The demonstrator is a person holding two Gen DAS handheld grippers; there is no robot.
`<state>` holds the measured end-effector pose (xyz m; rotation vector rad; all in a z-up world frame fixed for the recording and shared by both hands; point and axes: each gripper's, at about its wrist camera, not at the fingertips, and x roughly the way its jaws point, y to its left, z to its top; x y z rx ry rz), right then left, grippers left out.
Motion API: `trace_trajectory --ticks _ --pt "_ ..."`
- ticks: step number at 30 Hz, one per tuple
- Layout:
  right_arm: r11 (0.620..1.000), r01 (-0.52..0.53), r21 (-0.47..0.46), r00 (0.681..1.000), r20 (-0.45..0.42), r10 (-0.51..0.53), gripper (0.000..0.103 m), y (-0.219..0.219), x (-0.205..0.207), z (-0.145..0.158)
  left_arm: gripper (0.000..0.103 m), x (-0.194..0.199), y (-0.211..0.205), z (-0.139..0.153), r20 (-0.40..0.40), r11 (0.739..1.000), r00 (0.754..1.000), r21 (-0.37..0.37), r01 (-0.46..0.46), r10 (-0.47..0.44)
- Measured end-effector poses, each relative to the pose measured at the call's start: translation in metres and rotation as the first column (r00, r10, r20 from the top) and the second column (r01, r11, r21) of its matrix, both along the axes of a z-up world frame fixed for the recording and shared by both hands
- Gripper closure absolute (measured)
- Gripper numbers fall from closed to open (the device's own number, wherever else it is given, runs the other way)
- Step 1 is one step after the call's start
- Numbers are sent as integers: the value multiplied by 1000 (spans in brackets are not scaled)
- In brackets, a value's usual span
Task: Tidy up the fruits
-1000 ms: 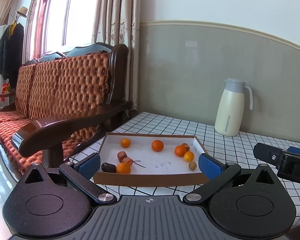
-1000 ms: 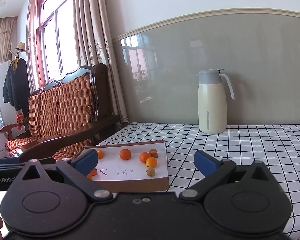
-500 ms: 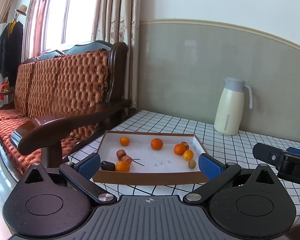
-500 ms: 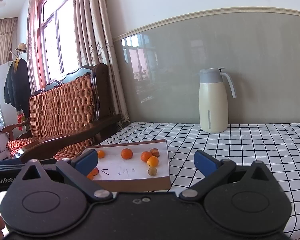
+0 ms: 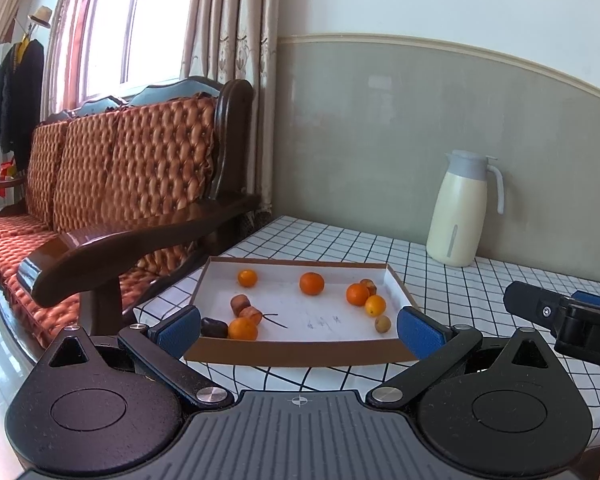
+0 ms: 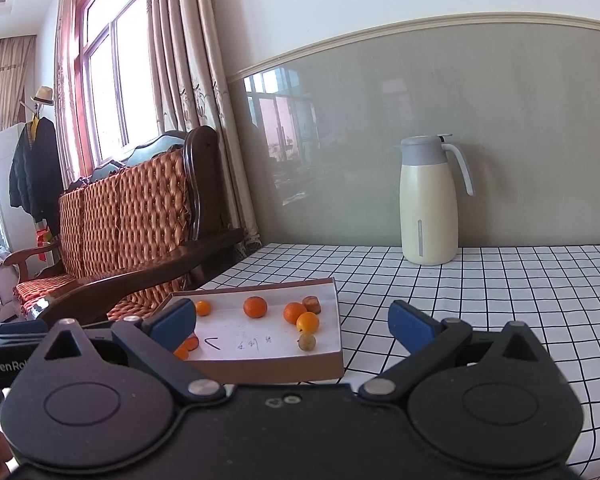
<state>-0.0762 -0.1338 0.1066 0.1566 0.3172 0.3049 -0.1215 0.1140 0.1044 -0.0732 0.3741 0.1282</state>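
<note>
While both tools hang short of the tray, nothing gripped.

- Left hand-held gripper: blue pads spread wide, empty, aimed along the tray's near wall; spread probably kept so a fruit can pass between.
- Right hand-held gripper: likewise wide apart, empty, pointed past the tray's right corner.
- Tray: shallow brown box with white floor, set on the checked bench near its left edge.
- Fruits, all inside the tray: small orange at the back left; larger orange at the back middle; orange, brown fruit, yellow-orange fruit and pale round fruit clustered to the right; two brown fruits with a stalk, an orange and a dark fruit at the near left.
- Sorting: kinds mixed in both clusters; could fit either a loose heap awaiting grouping or fruits merely gathered into the tray.
- Jug: upright by the wall, well apart.
- Hard to make out: kinds of the brown and dark fruits; faint writing on the tray floor. Near-left cluster mostly hidden behind the left pad in the right view.
</note>
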Motion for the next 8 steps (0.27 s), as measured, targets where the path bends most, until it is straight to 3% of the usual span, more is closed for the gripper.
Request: trace_trajectory --ticks 8 --pt "1000 -5 -1 1000 -9 5 6 3 1 -4 0 0 0 -5 25 1000 999 -14 27 -27"
